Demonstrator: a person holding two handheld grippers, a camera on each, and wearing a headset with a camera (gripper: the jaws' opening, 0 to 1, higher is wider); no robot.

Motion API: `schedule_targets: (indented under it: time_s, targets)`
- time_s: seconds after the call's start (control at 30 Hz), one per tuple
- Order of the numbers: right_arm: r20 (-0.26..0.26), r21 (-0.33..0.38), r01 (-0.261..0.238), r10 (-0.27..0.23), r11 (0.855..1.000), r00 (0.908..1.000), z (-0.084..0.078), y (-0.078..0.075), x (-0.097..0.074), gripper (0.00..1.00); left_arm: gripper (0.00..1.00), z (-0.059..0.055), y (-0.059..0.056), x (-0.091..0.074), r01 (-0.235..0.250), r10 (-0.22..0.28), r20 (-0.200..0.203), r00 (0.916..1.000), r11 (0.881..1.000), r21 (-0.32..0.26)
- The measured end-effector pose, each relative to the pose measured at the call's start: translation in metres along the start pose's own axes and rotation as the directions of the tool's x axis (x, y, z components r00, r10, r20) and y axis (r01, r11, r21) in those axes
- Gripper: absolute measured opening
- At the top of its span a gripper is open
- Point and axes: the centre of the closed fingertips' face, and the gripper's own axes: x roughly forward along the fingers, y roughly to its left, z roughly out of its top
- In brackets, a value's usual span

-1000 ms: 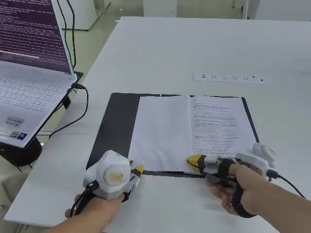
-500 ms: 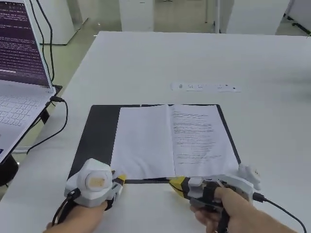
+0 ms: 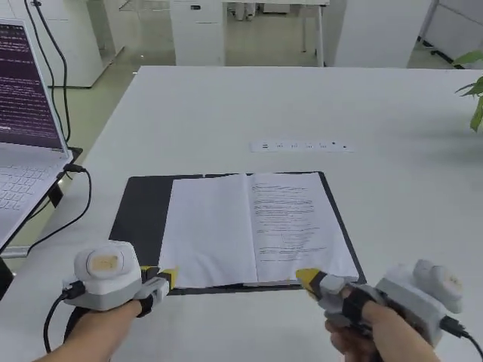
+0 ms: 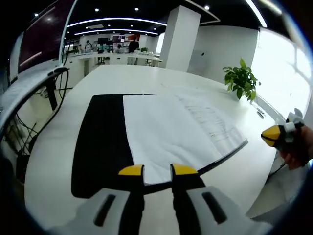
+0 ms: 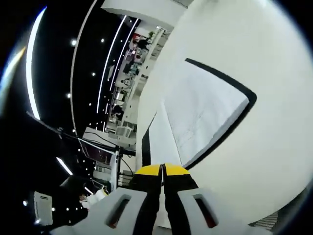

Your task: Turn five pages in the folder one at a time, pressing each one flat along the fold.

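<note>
Well, closest to me were my two grippers, down at the near side of the white table point(image 3: 226, 105). My left gripper point(image 3: 167, 276) was at 7 o'clock in the head view. Its yellow jaws were a little way apart, with nothing between them. In the left gripper view, the left gripper point(image 4: 156, 171) pointed at the near edge of the paper. I could not tell if it touched.

My right gripper point(image 3: 308, 277) was at 5 o'clock. Its jaws were pressed together and held nothing, which the right gripper view point(image 5: 161, 170) showed well. It sat just beside the near edge of the folder.

Next came the black folder point(image 3: 139, 215), lying open and flat in the middle of the table. A blank page point(image 3: 207, 230) lay on its left side and a printed page point(image 3: 290, 219) on its right, meeting at the fold.

Past the folder, at 12 o'clock, lay a white power strip point(image 3: 302, 145). At 9 o'clock stood an open laptop point(image 3: 23, 98), with a black cable point(image 3: 64, 219) hanging near it. Far off at 2 o'clock, green leaves of a plant point(image 3: 474, 90) poked in.
</note>
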Motion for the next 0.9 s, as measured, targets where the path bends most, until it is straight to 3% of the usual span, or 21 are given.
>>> schedule_targets:
  time_s: [0.1,0.17,0.2,0.37,0.53,0.57,0.63,0.73,0.83,0.9]
  targets:
    - [0.052,-0.104,0.019,-0.014,0.994,0.9986,0.014,0.007,-0.011,0.09,0.26,0.013,-0.007,-0.015,0.021,-0.022,0.045,0.9988,1.000,0.012]
    - [0.056,-0.224,0.034,-0.022,0.974,0.9982,0.018,0.010,-0.018,0.17,0.30,0.019,-0.010,-0.026,0.029,-0.029,0.061,0.9977,1.000,0.005]
    - [0.063,-0.288,0.048,-0.031,0.957,0.9976,0.023,0.007,-0.022,0.21,0.34,0.021,-0.011,-0.030,0.031,-0.031,0.072,0.9969,1.000,0.006]
    - [0.095,-0.426,0.095,-0.060,0.900,0.9937,0.032,-0.003,-0.036,0.50,0.53,0.022,-0.011,-0.054,0.017,-0.017,0.091,0.9957,1.000,0.001]
    - [0.154,-0.459,0.145,-0.083,0.876,0.9846,0.047,-0.023,-0.047,0.71,0.81,0.020,-0.004,-0.069,-0.036,0.033,0.131,0.9909,0.999,0.023]
    - [0.181,-0.479,0.166,-0.088,0.862,0.9795,0.054,-0.028,-0.050,0.74,0.85,0.019,-0.003,-0.072,-0.048,0.043,0.137,0.9897,0.998,0.033]
    - [0.195,-0.496,0.188,-0.102,0.848,0.9755,0.059,-0.035,-0.054,0.82,0.93,0.017,0.000,-0.076,-0.057,0.053,0.142,0.9884,0.998,0.027]
    - [0.204,-0.502,0.198,-0.107,0.842,0.9730,0.066,-0.043,-0.057,0.91,0.99,0.011,0.001,-0.080,-0.063,0.063,0.143,0.9876,0.998,-0.006]
    - [0.195,-0.477,0.203,-0.123,0.855,0.9730,0.070,-0.046,-0.056,0.99,0.99,0.003,0.001,-0.083,-0.070,0.069,0.126,0.9896,0.998,0.001]
    - [0.203,-0.490,0.203,-0.116,0.848,0.9724,0.072,-0.044,-0.057,1.00,0.99,0.002,0.000,-0.085,-0.067,0.065,0.127,0.9897,0.998,0.005]
